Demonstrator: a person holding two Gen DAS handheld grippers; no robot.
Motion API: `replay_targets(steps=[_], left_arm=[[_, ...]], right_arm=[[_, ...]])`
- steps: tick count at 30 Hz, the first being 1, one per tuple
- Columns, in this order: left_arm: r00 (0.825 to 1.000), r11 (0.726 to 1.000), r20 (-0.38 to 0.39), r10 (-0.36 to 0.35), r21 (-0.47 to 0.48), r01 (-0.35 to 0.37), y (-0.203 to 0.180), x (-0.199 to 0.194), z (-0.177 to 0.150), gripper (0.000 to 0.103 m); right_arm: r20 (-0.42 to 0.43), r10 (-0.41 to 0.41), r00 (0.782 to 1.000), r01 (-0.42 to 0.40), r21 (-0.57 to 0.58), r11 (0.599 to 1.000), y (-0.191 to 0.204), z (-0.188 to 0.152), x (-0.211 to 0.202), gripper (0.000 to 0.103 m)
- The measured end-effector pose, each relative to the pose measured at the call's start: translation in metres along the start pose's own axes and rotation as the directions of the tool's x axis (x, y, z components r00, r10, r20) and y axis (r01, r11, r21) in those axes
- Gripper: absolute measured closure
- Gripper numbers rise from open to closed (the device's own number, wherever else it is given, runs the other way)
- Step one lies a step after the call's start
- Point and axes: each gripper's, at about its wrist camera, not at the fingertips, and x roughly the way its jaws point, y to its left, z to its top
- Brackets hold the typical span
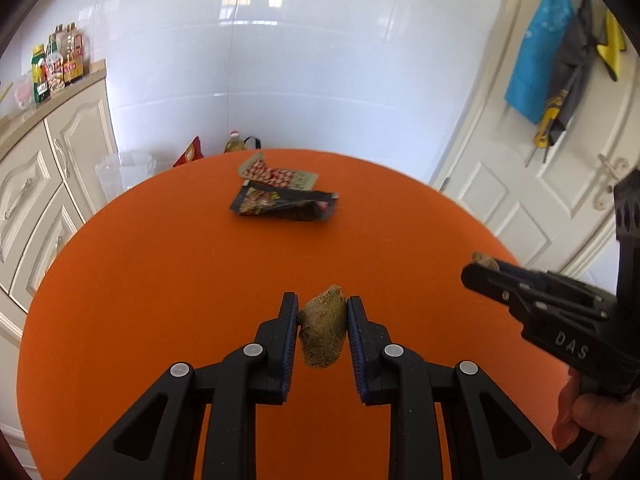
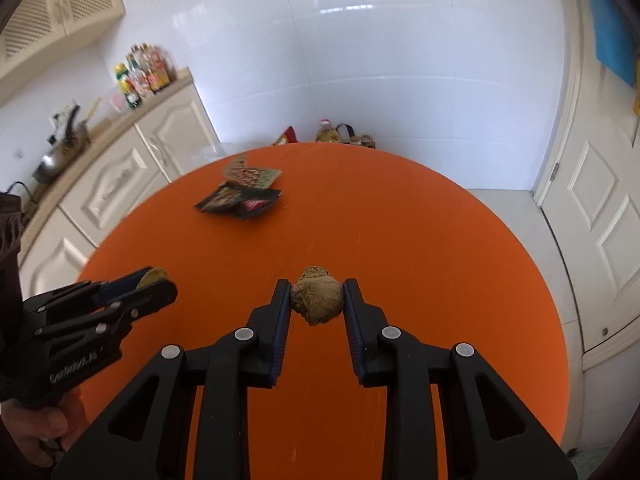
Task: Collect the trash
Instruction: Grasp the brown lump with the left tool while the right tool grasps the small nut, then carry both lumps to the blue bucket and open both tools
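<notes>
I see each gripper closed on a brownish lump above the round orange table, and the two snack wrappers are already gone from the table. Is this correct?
Not quite. The two snack wrappers are not gone: they lie on the far part of the round orange table, as the left wrist view shows. The rest holds: the left gripper and the right gripper each grip a brownish lump.

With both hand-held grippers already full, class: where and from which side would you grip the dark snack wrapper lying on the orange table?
Take the dark snack wrapper by its raised right end, coming in from the right, low across the orange table. It lies crumpled, not flat, so that lifted edge gives the pads something to pinch. The patterned wrapper lies close behind it, so keep to the near side.
</notes>
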Motion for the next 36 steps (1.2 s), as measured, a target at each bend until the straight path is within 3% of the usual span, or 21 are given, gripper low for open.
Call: replay_targets(steps=[4,10,13,16,18,19,20,22,25,27,28,30,36], left_arm=[[0.998,0.999,0.054,-0.018,0.043,0.016,-0.027,-0.009,0.005,0.083],[0.996,0.995,0.064,-0.060,0.081,0.054,-0.079,-0.011,0.006,0.083],[0.994,0.990,0.063,-0.094,0.112,0.086,-0.103,-0.016,0.009,0.083],[0.989,0.981,0.063,-0.131,0.150,0.121,-0.143,-0.040,-0.018,0.083],[0.985,0.972,0.053,-0.165,0.181,0.153,-0.172,-0.032,-0.008,0.083],[0.983,0.967,0.045,-0.181,0.190,0.169,-0.185,-0.042,-0.024,0.083],[0.978,0.958,0.032,-0.206,0.209,0.195,-0.206,-0.034,-0.016,0.083],[0.971,0.944,0.015,-0.238,0.239,0.228,-0.211,-0.044,-0.036,0.083],[0.954,0.907,-0.033,-0.299,0.301,0.295,-0.254,-0.032,-0.049,0.083],[0.942,0.885,-0.076,-0.326,0.325,0.332,-0.250,-0.030,-0.068,0.083],[0.932,0.870,-0.121,-0.341,0.335,0.362,-0.272,-0.013,-0.069,0.083],[0.921,0.855,-0.182,-0.344,0.344,0.388,-0.284,-0.005,-0.081,0.083],[0.890,0.823,-0.348,-0.296,0.380,0.423,-0.370,0.083,-0.077,0.083]], right_arm=[[0.050,0.006,0.999,-0.007,0.012,1.000,-0.006,-0.019,-0.040,0.077],[0.100,0.004,0.995,-0.010,0.056,0.998,-0.026,-0.042,-0.080,0.077],[0.124,-0.012,0.992,0.000,0.094,0.996,-0.047,-0.052,-0.100,0.077],[0.151,-0.044,0.988,0.022,0.141,0.990,-0.076,-0.060,-0.121,0.077],[0.161,-0.080,0.984,0.051,0.172,0.984,-0.097,-0.066,-0.134,0.077],[0.167,-0.094,0.982,0.061,0.194,0.979,-0.110,-0.070,-0.141,0.077],[0.170,-0.109,0.979,0.072,0.212,0.975,-0.120,-0.073,-0.147,0.077],[0.173,-0.154,0.973,0.107,0.250,0.962,-0.144,-0.081,-0.160,0.077],[0.155,-0.229,0.961,0.169,0.330,0.929,-0.190,-0.102,-0.180,0.077],[0.127,-0.268,0.955,0.203,0.379,0.903,-0.219,-0.117,-0.187,0.077],[0.107,-0.289,0.951,0.224,0.403,0.887,-0.234,-0.127,-0.189,0.077],[0.071,-0.317,0.946,0.257,0.434,0.864,-0.256,-0.140,-0.188,0.077],[-0.040,-0.323,0.945,0.292,0.543,0.788,-0.319,-0.185,-0.166,0.077]])
